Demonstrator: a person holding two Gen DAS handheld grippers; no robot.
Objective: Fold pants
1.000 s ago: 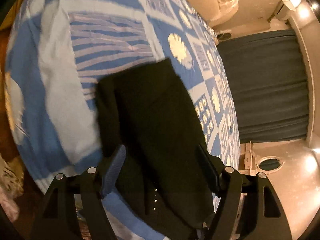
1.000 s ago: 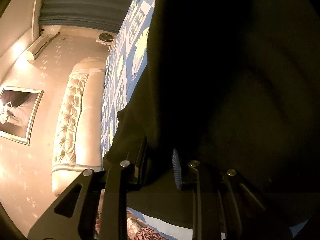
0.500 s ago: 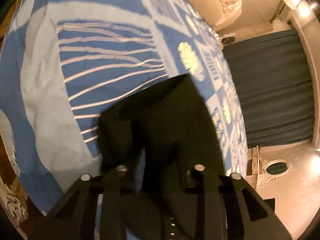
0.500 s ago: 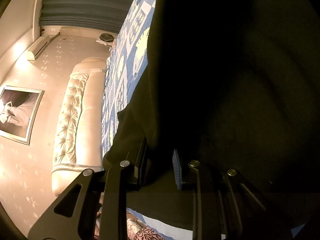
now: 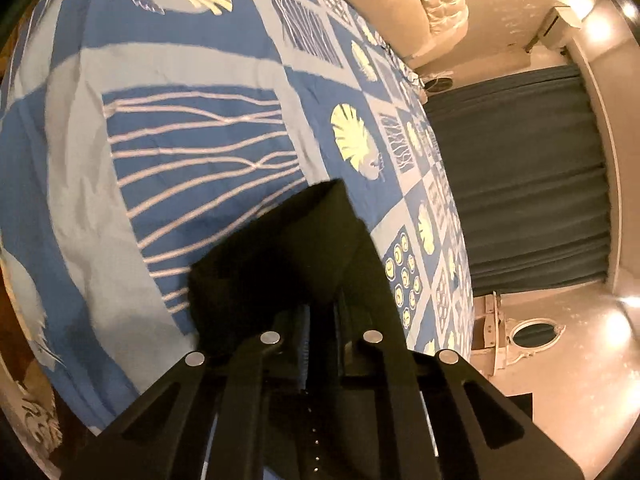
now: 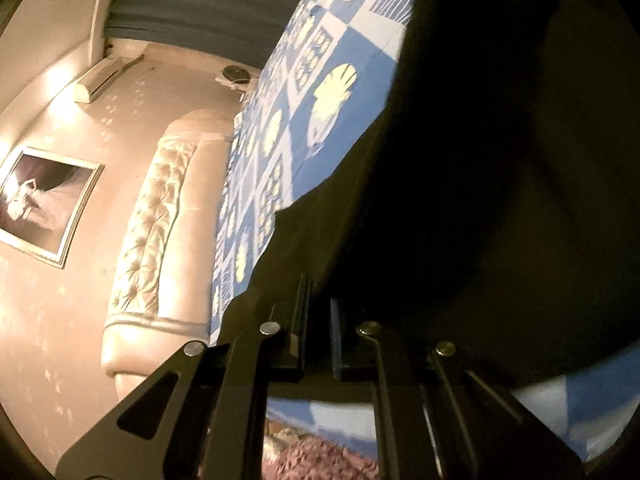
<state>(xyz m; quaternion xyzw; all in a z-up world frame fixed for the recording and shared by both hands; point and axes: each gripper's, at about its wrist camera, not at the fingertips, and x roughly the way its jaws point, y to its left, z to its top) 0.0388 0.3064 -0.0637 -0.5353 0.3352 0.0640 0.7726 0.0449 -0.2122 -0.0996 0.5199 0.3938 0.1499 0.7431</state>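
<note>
Black pants (image 5: 288, 252) lie on a blue patterned bedspread (image 5: 180, 152). My left gripper (image 5: 322, 312) is shut on a lifted edge of the pants, which drapes forward from the fingers. In the right wrist view the pants (image 6: 480, 184) fill the right side. My right gripper (image 6: 320, 320) is shut on their edge near the side of the bed, with cloth between the narrow jaws.
A tufted cream headboard (image 6: 152, 232) and a framed picture (image 6: 40, 200) are on the wall. Dark blue curtains (image 5: 520, 180) hang beyond the bed. A patterned rug (image 6: 320, 460) lies below the bed edge.
My left gripper closed on the pants edge and lifted it, moving over the bed. My right gripper stayed shut on the pants and lifted or shifted, showing more bedspread.
</note>
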